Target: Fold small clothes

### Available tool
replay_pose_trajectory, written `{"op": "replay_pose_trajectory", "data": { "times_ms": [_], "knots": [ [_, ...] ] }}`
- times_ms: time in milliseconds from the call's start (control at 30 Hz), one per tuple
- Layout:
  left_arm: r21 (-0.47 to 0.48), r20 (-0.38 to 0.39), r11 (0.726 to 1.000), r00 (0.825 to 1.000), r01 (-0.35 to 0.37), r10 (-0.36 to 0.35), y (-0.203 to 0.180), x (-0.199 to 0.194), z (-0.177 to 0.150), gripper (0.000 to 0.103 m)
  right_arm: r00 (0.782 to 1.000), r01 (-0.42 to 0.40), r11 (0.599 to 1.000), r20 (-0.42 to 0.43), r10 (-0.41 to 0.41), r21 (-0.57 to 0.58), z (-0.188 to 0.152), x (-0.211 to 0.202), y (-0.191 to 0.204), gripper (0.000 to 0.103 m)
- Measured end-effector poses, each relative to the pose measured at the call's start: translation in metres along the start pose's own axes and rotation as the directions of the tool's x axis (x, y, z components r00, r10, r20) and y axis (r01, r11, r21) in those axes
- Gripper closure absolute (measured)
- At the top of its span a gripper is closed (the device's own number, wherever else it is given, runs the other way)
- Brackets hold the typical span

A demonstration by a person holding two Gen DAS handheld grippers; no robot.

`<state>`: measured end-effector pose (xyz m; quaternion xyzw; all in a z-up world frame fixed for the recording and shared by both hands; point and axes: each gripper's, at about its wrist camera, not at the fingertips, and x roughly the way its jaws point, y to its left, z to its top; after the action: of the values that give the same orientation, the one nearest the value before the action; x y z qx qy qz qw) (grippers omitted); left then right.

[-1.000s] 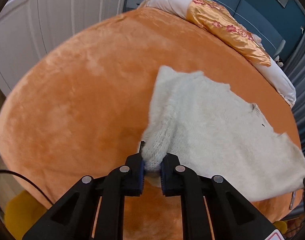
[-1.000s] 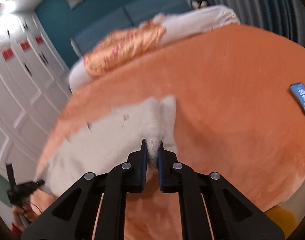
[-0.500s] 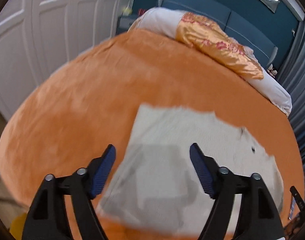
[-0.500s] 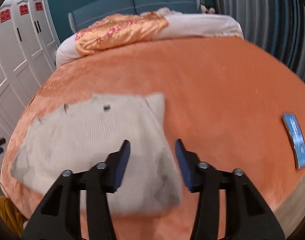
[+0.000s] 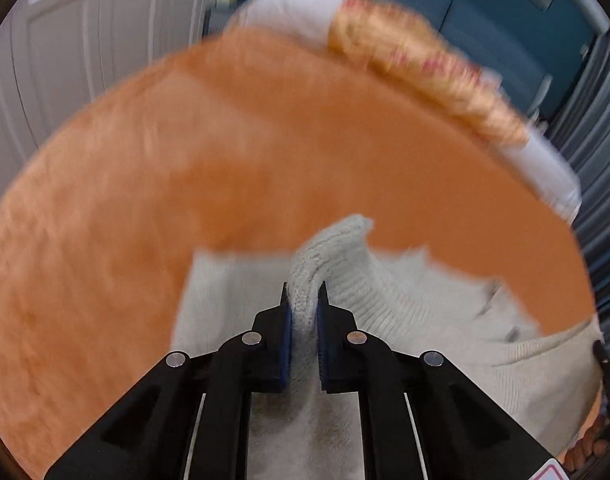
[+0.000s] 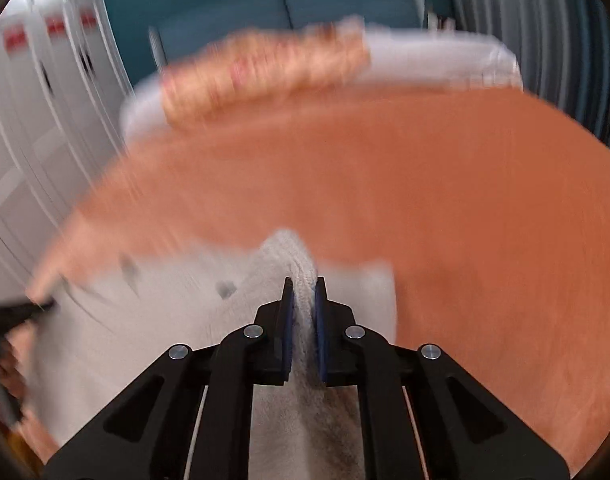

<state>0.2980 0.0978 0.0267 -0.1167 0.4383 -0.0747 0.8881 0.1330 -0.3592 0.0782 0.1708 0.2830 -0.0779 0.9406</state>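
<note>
Where each claw (image 5: pixel 304 294) (image 6: pixel 303 290) pinches, sweater (image 5: pixel 385 300) (image 6: pixel 153 304) between.

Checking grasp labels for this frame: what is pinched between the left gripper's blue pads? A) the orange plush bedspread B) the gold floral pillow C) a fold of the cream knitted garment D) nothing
C: in the left wrist view the left gripper has its blue pads pressed on a raised ribbed fold of the cream knitted garment, lifted off the orange plush bedspread.
</note>
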Motion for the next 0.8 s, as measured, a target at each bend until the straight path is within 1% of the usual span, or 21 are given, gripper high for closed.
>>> {"op": "replay_pose_trajectory", "data": {
  "times_ms": [33, 67, 100, 133, 200, 233, 267, 300, 333, 367, 400, 433, 467, 500, 567, 600, 633, 700, 733, 767, 800],
  "knots": [
    [-0.002, 0.036, 1.0, 0.999, 0.004, -0.004, -0.003, -0.01, 0.007, 0.096, 0.998, -0.007, 1.0, 0.07, 0.006, 0.012, 0.011, -0.014, -0.001, 0.095],
    [0.0, 0.08, 1.0, 0.997, -0.01, 0.01, -0.006, -0.018, 0.015, 0.096, 0.995, 0.005, 1.0, 0.103, -0.007, 0.023, 0.016, -0.018, -0.004, 0.095],
    [0.002, 0.112, 0.999, 0.993, -0.033, 0.033, -0.007, -0.02, 0.022, 0.096, 0.994, 0.017, 0.999, 0.106, -0.02, 0.031, 0.018, -0.014, -0.009, 0.095],
    [0.003, 0.115, 0.999, 0.992, -0.053, 0.052, -0.007, -0.016, 0.025, 0.096, 0.996, 0.043, 0.998, 0.082, -0.046, 0.036, 0.017, -0.003, -0.017, 0.095],
    [0.001, 0.054, 0.994, 0.993, -0.11, 0.11, 0.0, 0.016, 0.022, 0.095, 0.99, 0.129, 0.99, -0.061, -0.125, 0.059, -0.001, 0.044, -0.042, 0.095],
    [0.015, 0.003, 0.989, 0.989, -0.145, 0.145, 0.003, 0.037, 0.014, 0.095, 0.977, 0.169, 0.984, -0.141, -0.16, 0.057, -0.014, 0.068, -0.052, 0.095],
    [0.039, -0.068, 0.979, 0.977, -0.199, 0.202, 0.008, 0.067, 0.001, 0.095, 0.949, 0.208, 0.978, -0.247, -0.195, 0.028, -0.031, 0.096, -0.06, 0.095],
    [0.047, -0.109, 0.975, 0.969, -0.217, 0.221, 0.015, 0.081, -0.009, 0.095, 0.927, 0.226, 0.974, -0.31, -0.212, 0.008, -0.046, 0.113, -0.064, 0.095],
    [0.054, -0.113, 0.973, 0.966, -0.226, 0.231, 0.017, 0.089, -0.017, 0.094, 0.93, 0.228, 0.974, -0.296, -0.217, 0.003, -0.048, 0.112, -0.063, 0.094],
    [0.077, -0.073, 0.967, 0.966, -0.241, 0.247, 0.013, 0.085, -0.019, 0.094, 0.939, 0.218, 0.976, -0.272, -0.212, -0.006, -0.041, 0.103, -0.056, 0.094],
    [0.084, -0.062, 0.966, 0.967, -0.243, 0.248, 0.008, 0.08, -0.018, 0.092, 0.948, 0.202, 0.979, -0.252, -0.196, -0.002, -0.036, 0.095, -0.052, 0.093],
    [0.076, -0.053, 0.969, 0.97, -0.233, 0.237, 0.005, 0.073, -0.015, 0.09, 0.956, 0.187, 0.982, -0.23, -0.182, 0.0, -0.03, 0.085, -0.047, 0.09],
    [0.064, -0.045, 0.975, 0.975, -0.215, 0.218, 0.002, 0.063, -0.012, 0.086, 0.967, 0.179, 0.984, -0.179, -0.179, -0.018, -0.024, 0.066, -0.036, 0.09],
    [0.053, -0.029, 0.979, 0.98, -0.198, 0.199, 0.0, 0.05, -0.01, 0.085, 0.973, 0.184, 0.982, -0.134, -0.188, -0.037, -0.022, 0.051, -0.028, 0.089],
    [0.039, 0.014, 0.981, 0.982, -0.191, 0.191, -0.006, 0.021, -0.01, 0.084, 0.987, 0.145, 0.988, -0.07, -0.148, -0.053, -0.021, 0.017, -0.009, 0.083],
    [0.038, 0.04, 0.985, 0.985, -0.17, 0.169, -0.011, 0.0, -0.015, 0.077, 0.992, 0.109, 0.993, -0.051, -0.112, -0.053, -0.026, 0.001, 0.003, 0.077],
    [0.041, 0.061, 0.989, 0.989, -0.141, 0.138, -0.016, -0.019, -0.023, 0.075, 0.995, 0.077, 0.995, -0.051, -0.08, -0.058, -0.03, -0.009, 0.012, 0.076],
    [0.074, 0.071, 0.995, 0.995, -0.071, 0.066, -0.032, -0.045, -0.038, 0.07, 0.994, -0.047, 0.995, -0.104, 0.038, -0.087, -0.051, -0.025, 0.045, 0.076],
    [0.099, 0.061, 0.994, 0.997, -0.051, 0.045, -0.042, -0.052, -0.05, 0.07, 0.982, -0.123, 0.987, -0.156, 0.106, -0.103, -0.071, -0.029, 0.066, 0.076],
    [0.123, 0.044, 0.992, 0.999, -0.036, 0.031, -0.051, -0.056, -0.065, 0.07, 0.97, -0.168, 0.979, -0.198, 0.143, -0.115, -0.085, -0.027, 0.082, 0.076],
    [0.161, -0.017, 0.987, 1.0, -0.001, 0.004, -0.065, -0.051, -0.087, 0.07, 0.954, -0.21, 0.969, -0.243, 0.175, -0.127, -0.101, -0.024, 0.098, 0.077]
  ]
}}
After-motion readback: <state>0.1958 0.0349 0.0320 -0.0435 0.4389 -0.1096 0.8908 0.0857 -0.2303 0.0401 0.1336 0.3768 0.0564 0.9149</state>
